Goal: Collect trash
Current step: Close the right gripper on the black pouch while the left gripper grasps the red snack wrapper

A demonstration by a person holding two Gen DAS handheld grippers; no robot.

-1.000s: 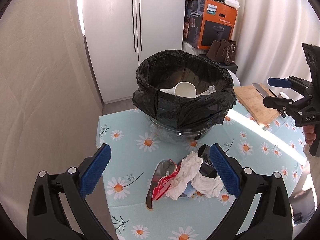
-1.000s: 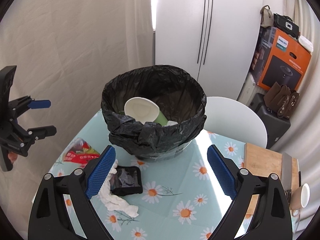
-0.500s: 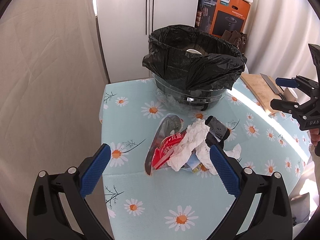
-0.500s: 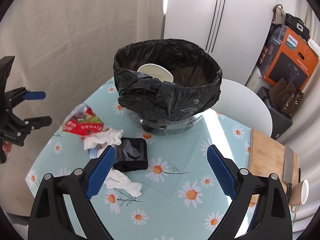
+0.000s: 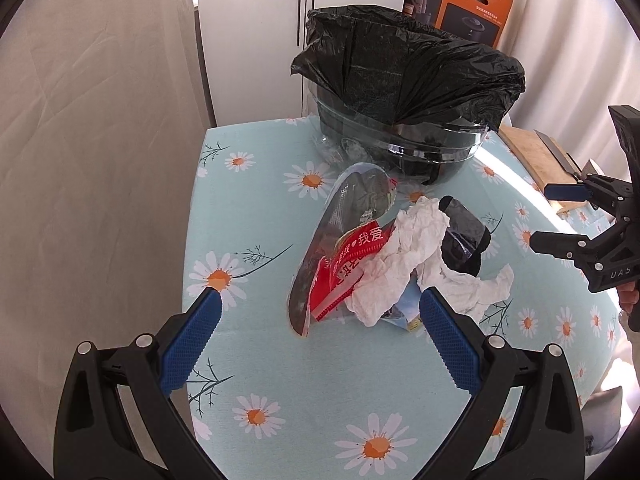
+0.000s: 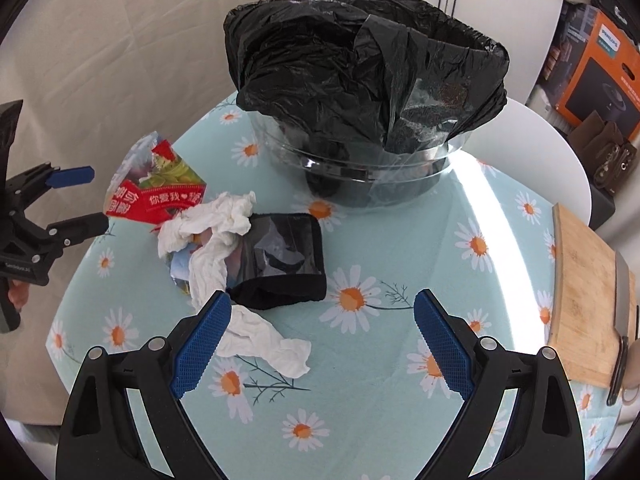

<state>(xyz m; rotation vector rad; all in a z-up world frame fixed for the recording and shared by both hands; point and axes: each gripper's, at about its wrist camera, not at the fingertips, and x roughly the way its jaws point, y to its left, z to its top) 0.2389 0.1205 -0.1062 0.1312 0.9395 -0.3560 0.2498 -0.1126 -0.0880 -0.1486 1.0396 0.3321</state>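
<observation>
Both grippers wide open over a heap of trash on the daisy tablecloth

Left wrist view: the left gripper (image 5: 316,320) gapes empty, and the red wrapper (image 5: 352,256) and crumpled tissue (image 5: 396,264) lie just ahead between its fingers, with the bin (image 5: 404,92) behind. Right wrist view: the right gripper (image 6: 320,320) is spread wide, holding nothing; the black packet (image 6: 280,260) lies just ahead between its fingers, toward the left one, and a tissue touches the left fingertip

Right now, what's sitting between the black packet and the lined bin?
Nothing but bare daisy tablecloth, seen from the right wrist view: the black packet lies apart from the bin.
</observation>
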